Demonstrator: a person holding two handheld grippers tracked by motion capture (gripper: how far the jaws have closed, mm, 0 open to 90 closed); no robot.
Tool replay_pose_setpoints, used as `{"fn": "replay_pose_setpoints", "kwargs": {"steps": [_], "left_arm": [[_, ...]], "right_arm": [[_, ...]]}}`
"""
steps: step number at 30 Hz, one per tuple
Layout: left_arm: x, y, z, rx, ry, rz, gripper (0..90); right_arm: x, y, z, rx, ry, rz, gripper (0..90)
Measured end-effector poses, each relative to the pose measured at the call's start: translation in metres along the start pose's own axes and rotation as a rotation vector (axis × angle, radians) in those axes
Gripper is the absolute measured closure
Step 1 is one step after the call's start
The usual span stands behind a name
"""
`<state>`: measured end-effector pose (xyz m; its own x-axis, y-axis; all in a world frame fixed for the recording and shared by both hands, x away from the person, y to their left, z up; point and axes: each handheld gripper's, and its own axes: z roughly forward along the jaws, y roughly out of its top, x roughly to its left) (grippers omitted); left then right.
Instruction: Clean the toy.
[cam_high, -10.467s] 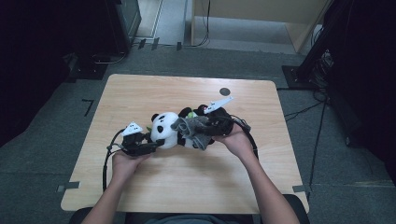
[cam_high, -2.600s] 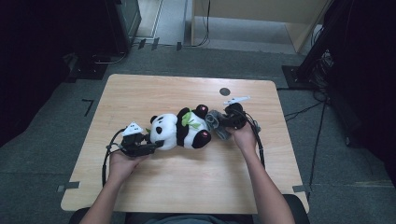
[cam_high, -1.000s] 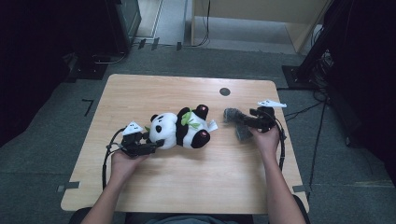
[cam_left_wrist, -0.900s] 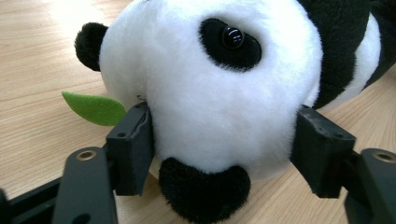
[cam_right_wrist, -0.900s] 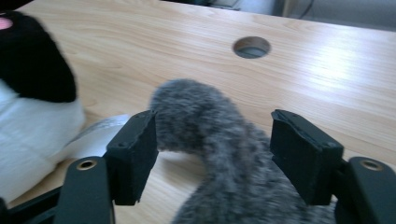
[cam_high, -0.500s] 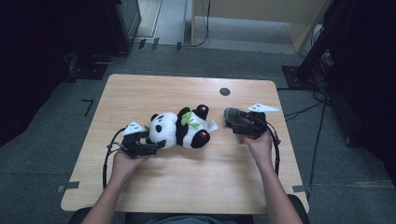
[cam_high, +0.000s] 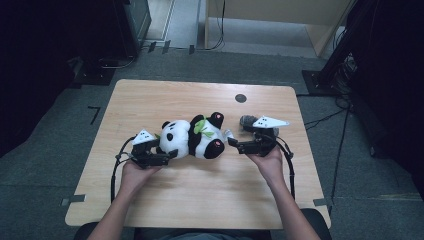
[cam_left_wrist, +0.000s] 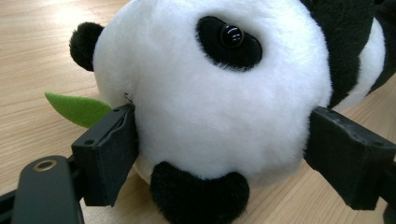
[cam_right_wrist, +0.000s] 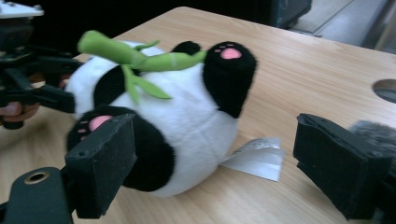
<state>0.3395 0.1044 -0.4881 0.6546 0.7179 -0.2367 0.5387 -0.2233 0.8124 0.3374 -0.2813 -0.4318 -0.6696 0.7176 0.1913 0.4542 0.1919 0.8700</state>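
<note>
The left claw (cam_high: 167, 156) lay at the near left of the table (cam_high: 150, 97) in the high view, its jaws reaching round the head of a plush panda (cam_high: 192, 139) that lay on its back at the middle of the table, head to the left and feet to the right. The right claw (cam_high: 234, 145) stood just beside the panda's feet, apart from them, jaws wide with nothing between. A small grey furry thing (cam_high: 247, 120) lay just behind that claw, and a dark round hole (cam_high: 240, 98) showed in the table farther back.

In the left gripper view, the left claw (cam_left_wrist: 224, 140) had the panda's white head (cam_left_wrist: 210, 98) between its jaws. The jaws had just been opening and stood wide; the left one met the fur, while I could not tell whether the right one did. A green felt leaf (cam_left_wrist: 77, 108) poked out beside the left jaw.

In the right gripper view, the right claw (cam_right_wrist: 215, 163) had just been opening too, its jaws wide and empty. The panda's rump lay ahead between them, untouched, with a green bamboo sprig (cam_right_wrist: 135, 58) on its belly and a white tag (cam_right_wrist: 257, 157) flat on the table. The left claw (cam_right_wrist: 32, 91) showed beyond, at the head.
</note>
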Motion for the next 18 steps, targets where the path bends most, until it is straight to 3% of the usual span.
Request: {"fn": "replay_pose_setpoints", "kwargs": {"steps": [7,10,12,18], "left_arm": [[-0.003,0.002,-0.002,-0.005,0.02,0.005,19.6],[-0.004,0.002,-0.002,-0.006,0.023,0.005,20.1],[-0.003,0.002,-0.002,-0.011,0.025,-0.001,20.1],[-0.003,0.003,-0.002,-0.023,0.021,-0.022,20.2]], "right_arm": [[0.028,-0.001,0.006,0.026,0.049,-0.08,12.7],[0.032,-0.002,0.01,0.024,0.07,-0.09,11.9],[0.035,-0.006,0.021,0.048,0.091,-0.097,11.9],[0.038,-0.015,0.047,0.08,0.042,-0.124,11.9]]}}
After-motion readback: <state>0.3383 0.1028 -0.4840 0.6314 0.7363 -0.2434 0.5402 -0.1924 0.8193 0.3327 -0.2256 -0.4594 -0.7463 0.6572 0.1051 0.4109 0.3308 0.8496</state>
